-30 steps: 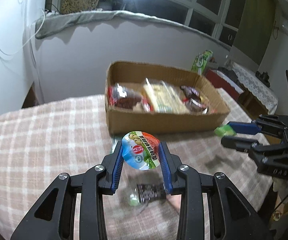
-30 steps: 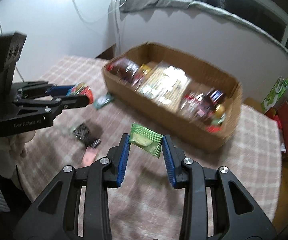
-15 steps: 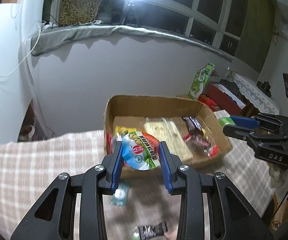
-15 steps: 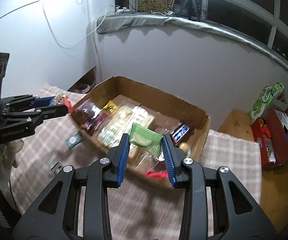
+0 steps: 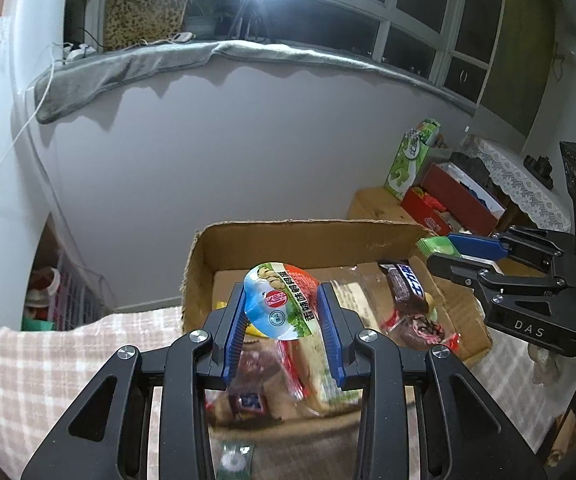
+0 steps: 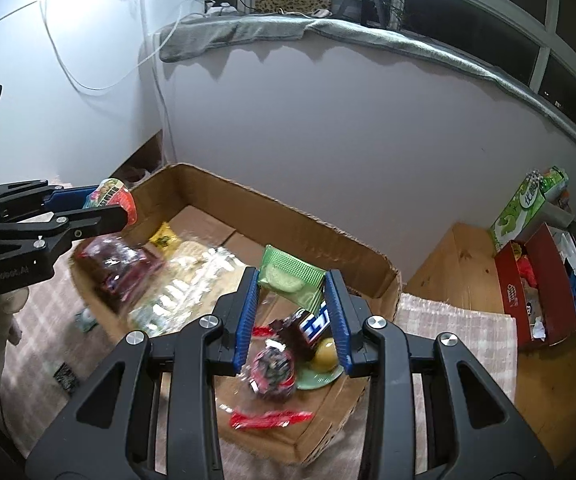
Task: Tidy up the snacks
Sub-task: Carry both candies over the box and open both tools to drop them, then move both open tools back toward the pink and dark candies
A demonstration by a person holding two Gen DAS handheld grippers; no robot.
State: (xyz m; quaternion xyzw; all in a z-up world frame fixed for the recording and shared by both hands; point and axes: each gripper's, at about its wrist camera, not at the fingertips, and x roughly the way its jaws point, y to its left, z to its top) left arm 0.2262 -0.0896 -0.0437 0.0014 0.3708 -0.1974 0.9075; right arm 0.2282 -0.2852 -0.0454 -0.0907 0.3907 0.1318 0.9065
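Observation:
My left gripper (image 5: 282, 300) is shut on a round snack cup with a blue, red and green lid (image 5: 282, 302) and holds it above the near left part of the open cardboard box (image 5: 272, 236). The right gripper (image 6: 292, 280) is shut on a green snack packet (image 6: 288, 278), held over the right half of the same box (image 6: 308, 224). Each gripper shows in the other's view: the right gripper (image 5: 444, 250) with its green packet (image 5: 434, 245), the left gripper (image 6: 122, 206) with its cup (image 6: 110, 194). The box holds several wrapped snacks, among them a chocolate bar (image 5: 404, 288).
The box sits on a checked tablecloth (image 5: 48, 360). Small packets lie on the cloth before the box (image 5: 234, 454) (image 6: 66, 376). Beyond the table's right side are a red box (image 6: 536, 284) and a green carton (image 6: 524, 208). A white wall rises close behind.
Both grippers have moved forward from over the cloth to above the box, each keeping its snack. The loose packets on the cloth have slipped toward the bottom of both views.

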